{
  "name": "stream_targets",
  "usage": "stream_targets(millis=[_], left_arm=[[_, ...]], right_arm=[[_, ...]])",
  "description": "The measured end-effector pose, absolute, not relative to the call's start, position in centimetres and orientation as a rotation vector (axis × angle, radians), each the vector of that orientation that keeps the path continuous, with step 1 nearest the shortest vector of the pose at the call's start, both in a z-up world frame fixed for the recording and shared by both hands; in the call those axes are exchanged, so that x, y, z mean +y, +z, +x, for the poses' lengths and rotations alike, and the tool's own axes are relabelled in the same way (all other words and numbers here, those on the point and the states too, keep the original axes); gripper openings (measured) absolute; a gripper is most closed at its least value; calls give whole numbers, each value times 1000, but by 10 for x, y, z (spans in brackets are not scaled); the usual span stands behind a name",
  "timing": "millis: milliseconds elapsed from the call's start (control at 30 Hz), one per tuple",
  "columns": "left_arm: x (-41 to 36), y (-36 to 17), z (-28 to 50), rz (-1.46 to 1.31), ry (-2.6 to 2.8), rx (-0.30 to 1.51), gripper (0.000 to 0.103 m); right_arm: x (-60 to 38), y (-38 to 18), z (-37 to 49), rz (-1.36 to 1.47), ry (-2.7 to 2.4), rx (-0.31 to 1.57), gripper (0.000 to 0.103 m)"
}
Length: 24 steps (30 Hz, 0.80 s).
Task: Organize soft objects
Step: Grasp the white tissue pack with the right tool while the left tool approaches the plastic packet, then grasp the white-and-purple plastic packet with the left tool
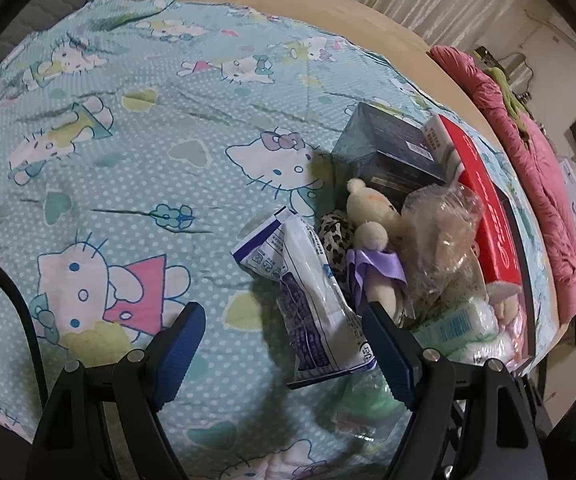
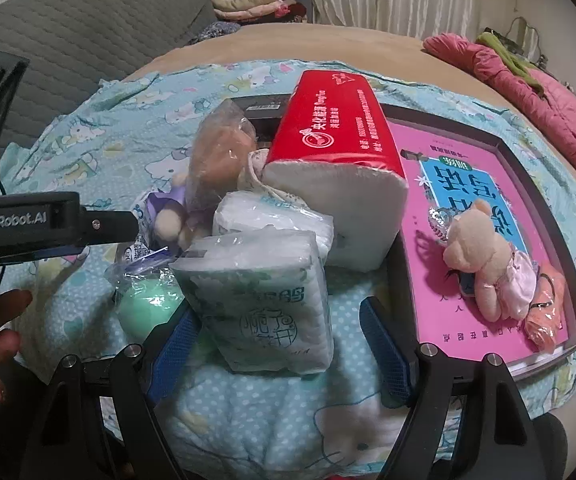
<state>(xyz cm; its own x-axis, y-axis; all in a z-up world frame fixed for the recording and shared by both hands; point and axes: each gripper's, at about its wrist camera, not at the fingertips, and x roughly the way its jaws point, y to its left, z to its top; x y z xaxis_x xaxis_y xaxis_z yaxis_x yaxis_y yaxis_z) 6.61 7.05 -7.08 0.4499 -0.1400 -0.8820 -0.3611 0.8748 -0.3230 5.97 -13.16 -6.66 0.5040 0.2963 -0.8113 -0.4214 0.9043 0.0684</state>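
Observation:
A heap of soft things lies on the Hello Kitty sheet (image 1: 128,140). My left gripper (image 1: 286,352) is open over a white and purple packet (image 1: 312,300), whose lower end lies between the fingers without being pinched. Beside the packet are a cream plush with a purple ribbon (image 1: 372,240) and a bagged brown plush (image 1: 440,236). My right gripper (image 2: 280,344) is open around a green-printed tissue pack (image 2: 264,304); the right pad stands clear of it. A red tissue pack (image 2: 336,132) leans behind. A pink bear (image 2: 484,264) lies on a pink book (image 2: 468,168).
The book sits in a dark tray (image 2: 544,208). A dark blue box (image 1: 384,148) stands behind the heap and a bagged green ball (image 2: 148,312) lies at its front. A pink quilt (image 2: 548,92) lines the bed's right side. A hand (image 2: 4,320) holds the left tool's housing (image 2: 28,220).

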Motion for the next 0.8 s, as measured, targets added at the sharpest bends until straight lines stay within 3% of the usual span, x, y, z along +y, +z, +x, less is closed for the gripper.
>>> stream_targets(millis=[100, 167, 267, 800], left_arm=[[73, -76, 70, -546, 144, 1118, 80], [74, -79, 73, -560, 144, 1124, 80], [75, -83, 76, -577, 144, 1128, 80], [99, -102, 100, -752, 189, 1160, 79]], right_arm=[[-133, -67, 60, -139, 451, 950, 76], [-135, -67, 60, -138, 463, 953, 63], [-137, -65, 60, -135, 478, 949, 56], [-146, -61, 62, -111, 493, 959, 54]])
